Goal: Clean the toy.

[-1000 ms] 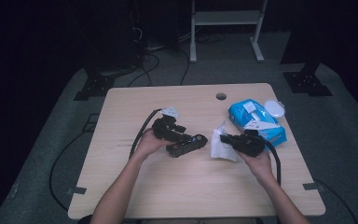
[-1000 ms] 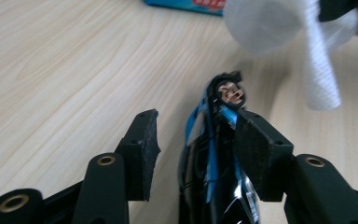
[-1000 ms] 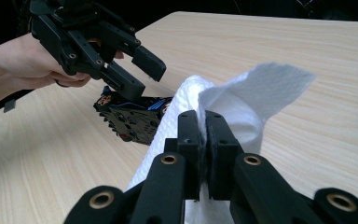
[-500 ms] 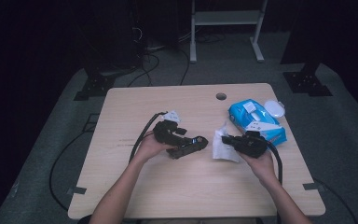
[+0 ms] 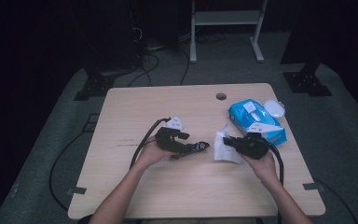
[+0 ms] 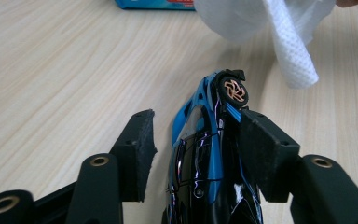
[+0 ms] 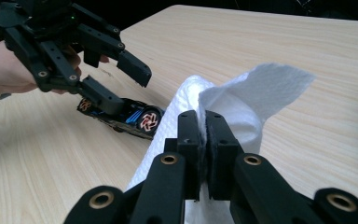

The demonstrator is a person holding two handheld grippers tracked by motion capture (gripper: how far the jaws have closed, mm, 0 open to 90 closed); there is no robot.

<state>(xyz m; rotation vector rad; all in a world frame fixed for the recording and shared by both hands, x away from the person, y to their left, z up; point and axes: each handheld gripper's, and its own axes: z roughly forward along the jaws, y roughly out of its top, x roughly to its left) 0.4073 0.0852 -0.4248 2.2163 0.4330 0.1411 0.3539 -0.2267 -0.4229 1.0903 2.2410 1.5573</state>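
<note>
Your left gripper (image 6: pixel 193 135) has just been easing its jaws apart, and the toy car (image 6: pixel 207 154) lies on its side between them, one pad against it, the other clear. Re-close before you lose it. Your right gripper (image 7: pixel 203 140) is clamped on the wipe (image 7: pixel 242 98), just beside the car's wheel (image 7: pixel 148 120). Bring wipe to car gently, table (image 5: pixel 135 107) beneath.
</note>
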